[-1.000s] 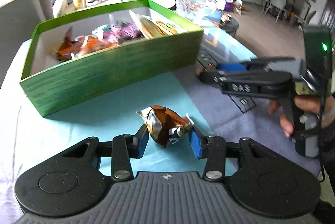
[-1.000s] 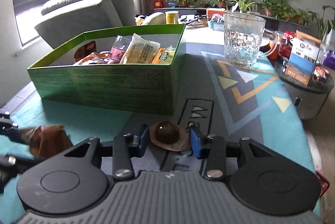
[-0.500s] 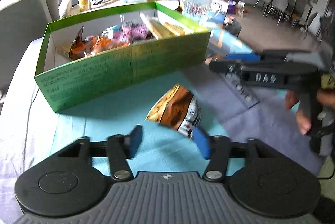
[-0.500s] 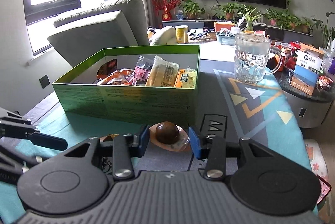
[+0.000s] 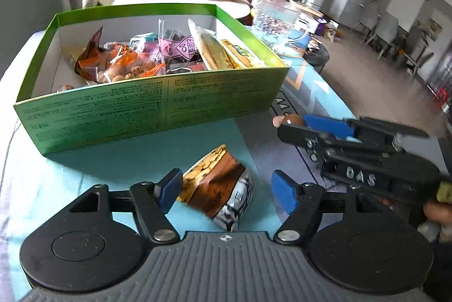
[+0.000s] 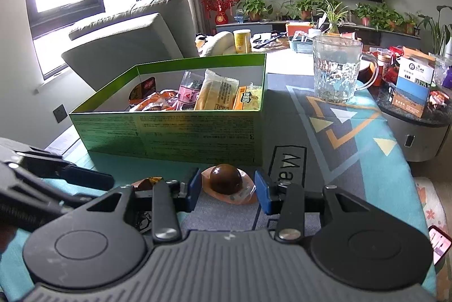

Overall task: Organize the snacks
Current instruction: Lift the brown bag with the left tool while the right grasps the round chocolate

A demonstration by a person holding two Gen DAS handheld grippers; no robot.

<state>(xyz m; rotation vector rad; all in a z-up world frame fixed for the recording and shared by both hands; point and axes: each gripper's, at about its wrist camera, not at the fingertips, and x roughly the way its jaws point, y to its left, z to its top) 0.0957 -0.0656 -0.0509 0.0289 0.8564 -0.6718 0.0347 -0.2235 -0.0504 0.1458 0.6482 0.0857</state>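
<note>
Most snacks already sit inside the green box (image 5: 147, 115); two remain on the cloth in front of it. My left gripper (image 5: 226, 189) is spread wide around the brown packet (image 5: 217, 189), not pinching. My right gripper (image 6: 227, 190) brackets the wrapped egg snack (image 6: 226, 177) near the box's corner, pads apart, not yet clamped.

green box (image 5: 147, 110): matt printed cardboard
brown snack packet (image 5: 217, 189): glossy crinkled foil
glass mug (image 6: 336, 67): clear, faceted
tablecloth (image 6: 367, 161): matt woven cloth
</note>
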